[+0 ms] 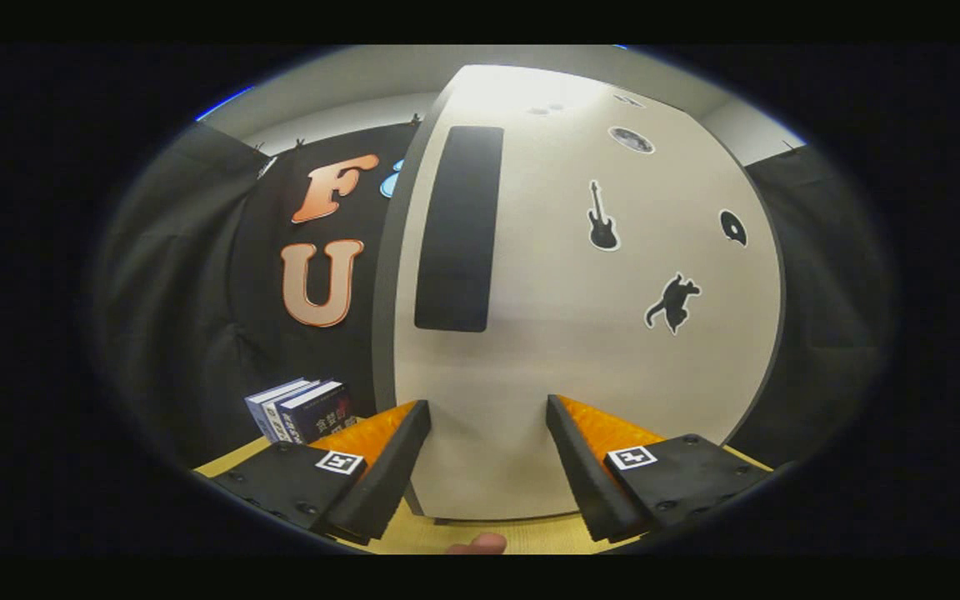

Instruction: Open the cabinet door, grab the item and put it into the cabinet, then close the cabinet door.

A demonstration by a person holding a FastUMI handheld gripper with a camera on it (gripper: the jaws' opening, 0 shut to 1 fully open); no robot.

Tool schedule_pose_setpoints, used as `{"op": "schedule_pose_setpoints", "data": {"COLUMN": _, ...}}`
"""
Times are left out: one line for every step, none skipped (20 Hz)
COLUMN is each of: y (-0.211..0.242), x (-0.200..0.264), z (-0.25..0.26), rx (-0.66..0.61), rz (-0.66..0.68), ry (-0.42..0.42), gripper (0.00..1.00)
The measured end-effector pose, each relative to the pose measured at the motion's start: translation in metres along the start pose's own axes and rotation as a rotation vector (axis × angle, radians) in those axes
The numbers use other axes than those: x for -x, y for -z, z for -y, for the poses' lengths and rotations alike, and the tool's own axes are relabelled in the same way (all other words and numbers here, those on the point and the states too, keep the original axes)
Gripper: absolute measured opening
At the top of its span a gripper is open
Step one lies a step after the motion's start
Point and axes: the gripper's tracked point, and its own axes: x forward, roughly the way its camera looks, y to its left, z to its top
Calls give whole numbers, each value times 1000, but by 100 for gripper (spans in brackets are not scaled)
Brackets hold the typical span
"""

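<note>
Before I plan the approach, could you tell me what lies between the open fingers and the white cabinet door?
Nothing: in the gripper view the hand-held gripper faces the closed white cabinet door directly, fingers apart.

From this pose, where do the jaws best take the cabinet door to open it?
Best guess: the tall dark vertical strip near the left edge of the cabinet door, probably its handle. It runs upright, so come straight on with the jaws spanning its width. The gripper stands open, facing the door below the strip, holding nothing. I cannot tell if the strip is a recess or a raised bar.
</note>
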Motion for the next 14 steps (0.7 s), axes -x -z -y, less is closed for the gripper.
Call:
{"op": "schedule_pose_setpoints", "data": {"y": 1, "x": -4, "z": 0, "rx": 5, "rz": -2, "ry": 5, "gripper": 91}}
{"op": "schedule_pose_setpoints", "data": {"y": 1, "x": -5, "z": -1, "rx": 12, "rz": -2, "ry": 4, "gripper": 91}}
{"op": "schedule_pose_setpoints", "data": {"y": -1, "x": -2, "z": -1, "rx": 8, "rz": 3, "ry": 7, "gripper": 91}}
{"op": "schedule_pose_setpoints", "data": {"y": 0, "x": -3, "z": -1, "rx": -2, "rz": 6, "ry": 8, "gripper": 92}}
{"op": "schedule_pose_setpoints", "data": {"y": 0, "x": -3, "z": 0, "rx": -16, "rz": 10, "ry": 8, "gripper": 92}}
{"op": "schedule_pose_setpoints", "data": {"y": 1, "x": -3, "z": 0, "rx": -21, "rz": 8, "ry": 7, "gripper": 92}}
{"op": "schedule_pose_setpoints", "data": {"y": 3, "x": -3, "z": 2, "rx": -17, "rz": -2, "ry": 13, "gripper": 92}}
{"op": "schedule_pose_setpoints", "data": {"y": 6, "x": -1, "z": 6, "rx": -7, "rz": -13, "ry": 30, "gripper": 92}}
{"op": "schedule_pose_setpoints", "data": {"y": 7, "x": 1, "z": 10, "rx": 6, "rz": -18, "ry": 38, "gripper": 94}}
{"op": "schedule_pose_setpoints", "data": {"y": 2, "x": 9, "z": 12, "rx": 12, "rz": -9, "ry": 39, "gripper": 96}}
{"op": "schedule_pose_setpoints", "data": {"y": -3, "x": 17, "z": 13, "rx": 9, "rz": 3, "ry": 36, "gripper": 96}}
{"op": "schedule_pose_setpoints", "data": {"y": -8, "x": 26, "z": 14, "rx": 3, "rz": 15, "ry": 29, "gripper": 96}}
{"op": "schedule_pose_setpoints", "data": {"y": -11, "x": 36, "z": 16, "rx": -3, "rz": 25, "ry": 23, "gripper": 96}}
{"op": "schedule_pose_setpoints", "data": {"y": -14, "x": 46, "z": 20, "rx": -7, "rz": 35, "ry": 20, "gripper": 96}}
